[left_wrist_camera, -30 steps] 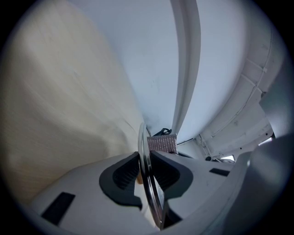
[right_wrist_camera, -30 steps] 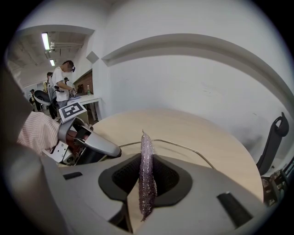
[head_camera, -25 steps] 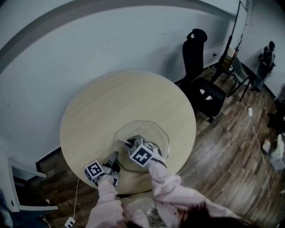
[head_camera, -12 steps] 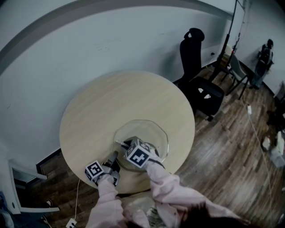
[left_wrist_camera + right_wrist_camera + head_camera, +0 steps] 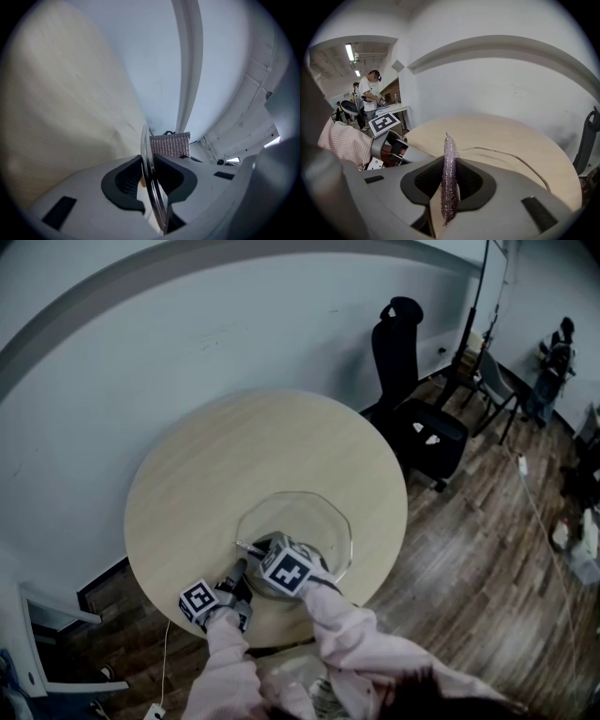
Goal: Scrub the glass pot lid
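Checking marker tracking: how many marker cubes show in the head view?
2. One cube sits on the left tongs by the table's near edge; the other on the right tongs over the glass lid. None looks hidden.

The head view looks steeply down from above the near edge of the table (image 5: 216,465), far enough off to take in the whole top, the wall (image 5: 187,343) behind and the floor (image 5: 469,559) at right. The left gripper view sits close on its jaws, rolled sideways, so the table fills its left half, and it faces along the lid (image 5: 146,152) rim. The right gripper view looks across the table toward the wall. All 3 views share table, lid and wall. The right gripper view also catches the left gripper (image 5: 404,151), and the left gripper view the pad (image 5: 169,144).
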`<state>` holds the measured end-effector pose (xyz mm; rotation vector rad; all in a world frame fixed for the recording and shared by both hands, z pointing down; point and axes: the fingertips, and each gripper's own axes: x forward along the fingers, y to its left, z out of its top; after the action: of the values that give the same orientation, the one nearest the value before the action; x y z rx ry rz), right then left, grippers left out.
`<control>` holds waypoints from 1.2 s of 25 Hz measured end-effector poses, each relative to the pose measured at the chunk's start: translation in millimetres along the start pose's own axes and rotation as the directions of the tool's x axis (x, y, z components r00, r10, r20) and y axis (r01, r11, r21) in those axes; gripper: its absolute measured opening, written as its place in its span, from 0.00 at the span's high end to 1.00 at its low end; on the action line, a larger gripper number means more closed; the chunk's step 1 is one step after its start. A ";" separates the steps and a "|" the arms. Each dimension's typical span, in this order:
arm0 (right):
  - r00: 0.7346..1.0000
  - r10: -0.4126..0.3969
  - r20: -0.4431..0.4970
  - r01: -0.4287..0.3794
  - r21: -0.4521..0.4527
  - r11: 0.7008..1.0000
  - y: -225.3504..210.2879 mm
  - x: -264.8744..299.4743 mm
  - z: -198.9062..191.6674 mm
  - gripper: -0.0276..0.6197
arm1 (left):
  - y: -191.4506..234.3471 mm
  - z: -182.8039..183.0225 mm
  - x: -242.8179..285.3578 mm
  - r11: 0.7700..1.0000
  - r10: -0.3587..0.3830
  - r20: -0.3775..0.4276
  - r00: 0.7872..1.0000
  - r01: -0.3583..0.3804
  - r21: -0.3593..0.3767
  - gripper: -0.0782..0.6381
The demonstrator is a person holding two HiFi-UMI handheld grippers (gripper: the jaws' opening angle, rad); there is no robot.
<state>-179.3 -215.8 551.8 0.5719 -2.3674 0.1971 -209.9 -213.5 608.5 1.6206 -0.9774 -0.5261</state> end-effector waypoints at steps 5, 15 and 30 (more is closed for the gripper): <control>1.000 0.018 0.013 -0.018 0.028 0.999 2.0 1.2 1.4 0.82 | 2.8 1.5 1.2 1.000 0.005 0.008 1.000 -0.005 -0.006 0.78; 0.998 0.043 0.054 -0.047 0.079 0.996 2.6 -2.6 2.7 0.82 | -1.2 2.1 1.9 1.000 -0.008 0.018 1.000 0.007 0.007 0.79; 0.979 -0.173 0.109 0.153 0.165 0.974 -94.7 -50.1 -22.0 0.82 | -1.4 2.5 -1.3 1.000 -0.007 0.028 1.000 0.007 -0.016 0.79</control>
<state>-90.0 -276.4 534.4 0.8727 -2.4226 0.2811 -212.1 -213.8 606.3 1.6068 -0.9860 -0.5615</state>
